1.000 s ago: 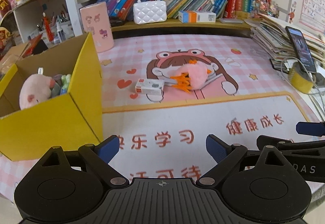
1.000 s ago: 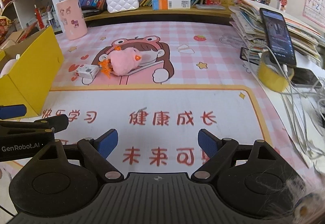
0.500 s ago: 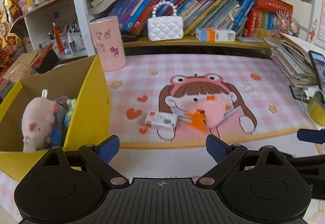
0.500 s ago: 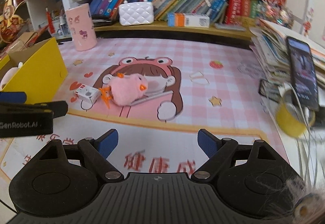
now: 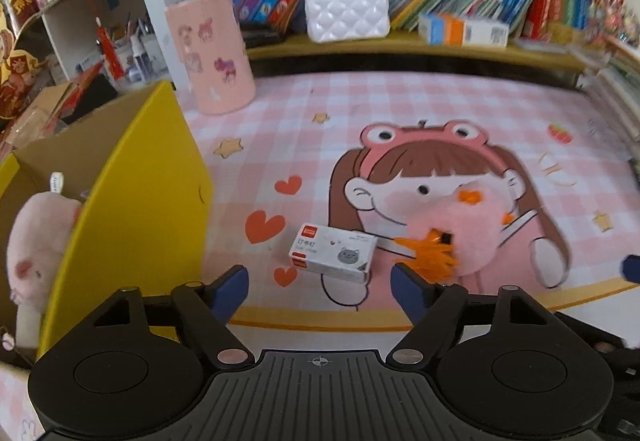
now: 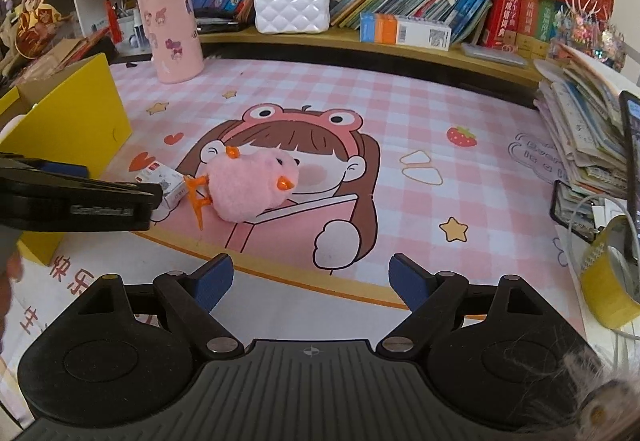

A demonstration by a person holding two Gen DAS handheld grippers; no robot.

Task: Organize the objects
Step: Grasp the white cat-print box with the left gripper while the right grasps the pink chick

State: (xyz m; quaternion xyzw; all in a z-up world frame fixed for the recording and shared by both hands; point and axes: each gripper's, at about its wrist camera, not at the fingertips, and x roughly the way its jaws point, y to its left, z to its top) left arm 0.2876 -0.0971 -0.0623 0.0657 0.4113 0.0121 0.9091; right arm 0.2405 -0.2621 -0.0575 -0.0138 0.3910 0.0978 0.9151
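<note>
Left view: left gripper (image 5: pixel 319 287) fingers closing, nothing between them yet, aimed at small box (image 5: pixel 333 252) lying flat on surface (image 5: pixel 400 113) beside yellow bin (image 5: pixel 132 197); stiff, light, probably best pinched across its short sides. Right view: right gripper (image 6: pixel 310 283) fingers apart and empty, well short of pink plush chick (image 6: pixel 252 185) touching the box; soft, squashy, best taken around the body.

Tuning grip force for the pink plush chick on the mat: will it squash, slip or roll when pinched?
The chick looks fluffy and rounded, so it probably compresses and weighs little. The fuzz likely gives the pads hold, so slipping seems unlikely. Its thin orange feet stick out toward the small box and may snag it. Lying on its side, it might roll if nudged.
</note>
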